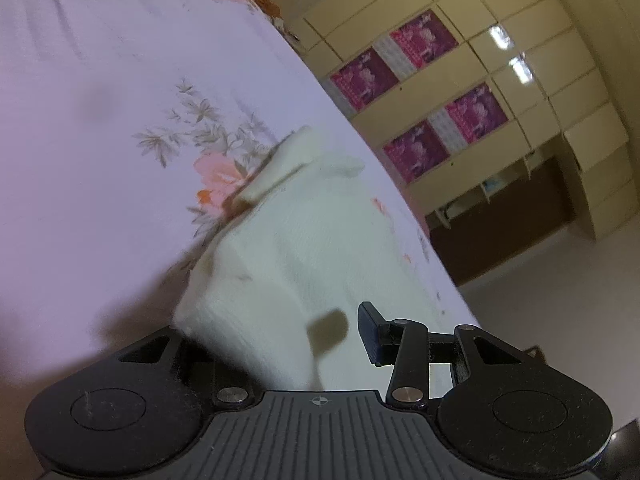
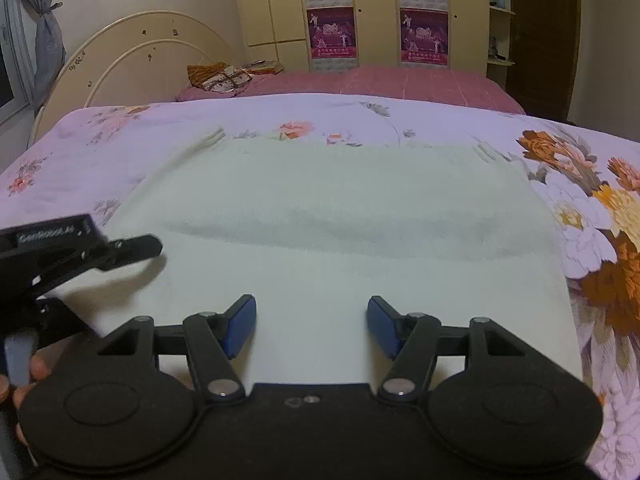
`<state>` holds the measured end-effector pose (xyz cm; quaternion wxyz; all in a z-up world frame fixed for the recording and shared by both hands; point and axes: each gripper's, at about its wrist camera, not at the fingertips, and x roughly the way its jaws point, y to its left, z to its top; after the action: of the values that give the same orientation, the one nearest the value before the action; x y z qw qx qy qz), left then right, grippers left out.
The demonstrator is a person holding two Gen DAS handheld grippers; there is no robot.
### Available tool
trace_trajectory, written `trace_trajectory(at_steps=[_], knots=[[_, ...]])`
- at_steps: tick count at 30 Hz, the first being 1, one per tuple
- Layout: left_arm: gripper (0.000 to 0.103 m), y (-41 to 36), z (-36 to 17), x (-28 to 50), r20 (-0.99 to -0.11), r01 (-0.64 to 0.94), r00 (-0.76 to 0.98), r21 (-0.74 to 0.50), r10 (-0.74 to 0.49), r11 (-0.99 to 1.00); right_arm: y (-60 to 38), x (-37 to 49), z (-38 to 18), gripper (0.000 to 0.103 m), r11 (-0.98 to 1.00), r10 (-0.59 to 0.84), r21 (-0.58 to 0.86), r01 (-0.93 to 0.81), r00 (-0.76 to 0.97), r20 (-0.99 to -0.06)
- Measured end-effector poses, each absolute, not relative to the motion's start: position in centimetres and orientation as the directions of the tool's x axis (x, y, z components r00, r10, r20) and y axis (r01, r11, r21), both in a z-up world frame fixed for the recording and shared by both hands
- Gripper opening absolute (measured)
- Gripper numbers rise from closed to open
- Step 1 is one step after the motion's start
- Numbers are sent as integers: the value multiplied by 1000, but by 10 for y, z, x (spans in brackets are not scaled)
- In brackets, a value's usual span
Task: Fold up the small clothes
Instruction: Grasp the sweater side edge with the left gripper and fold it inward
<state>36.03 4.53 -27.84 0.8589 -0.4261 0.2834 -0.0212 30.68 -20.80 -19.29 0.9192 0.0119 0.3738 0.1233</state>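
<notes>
A cream-white garment (image 2: 340,240) lies spread flat on the floral bedsheet (image 2: 120,140), a soft crease running across its middle. My right gripper (image 2: 311,326) is open and empty, low over the garment's near part. My left gripper (image 2: 136,248) comes in from the left at the garment's left edge. In the left wrist view the garment (image 1: 288,248) is bunched up and drapes over the left side of the left gripper (image 1: 280,332). Only its right finger (image 1: 370,332) shows; the other is hidden under the cloth.
The bedsheet's edge (image 1: 400,184) drops off to a pale floor (image 1: 560,280). A cream wardrobe with pink posters (image 2: 376,12) stands behind. A second bed with a maroon cover (image 2: 380,80) and a headboard (image 2: 140,60) lie beyond.
</notes>
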Motion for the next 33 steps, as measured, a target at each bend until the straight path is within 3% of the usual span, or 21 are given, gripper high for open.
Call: trace_trajectory(at_steps=[2,9,15,20,22,23,27,33], knots=[[20,44,-284,369,-473,-220,839,-745,-268,630,-206,312,-195,61,970,233,109,-219,693,-682],[8,39,-282,380,-465,-203,849,-727,-252,656,-203,330,-191,61,974,215,95,-204,722,-658],[8,21,-244,384,-389,-33,885,-604,-258,796,-188,333,-212,63,975,112,-74,-211,749,-653],[8,-17,-204,386,-323,188,874,-464,-363,866,-197,335,-208,63,975,140,-35,-219,734,-665],[8,-43,-190,391,-320,298,839,-404,-439,865,-210,334,-202,62,976,188,43,-213,725,-663],[8,-59,-186,393,-330,350,812,-385,-482,854,-218,331,-199,58,977,201,80,-197,731,-652],[8,-120,-191,393,-411,495,692,-328,-593,805,-268,309,-187,59,986,148,153,-65,768,-623],[13,-161,-204,386,-523,514,617,-297,-588,804,-328,274,-193,59,993,49,115,40,733,-678]])
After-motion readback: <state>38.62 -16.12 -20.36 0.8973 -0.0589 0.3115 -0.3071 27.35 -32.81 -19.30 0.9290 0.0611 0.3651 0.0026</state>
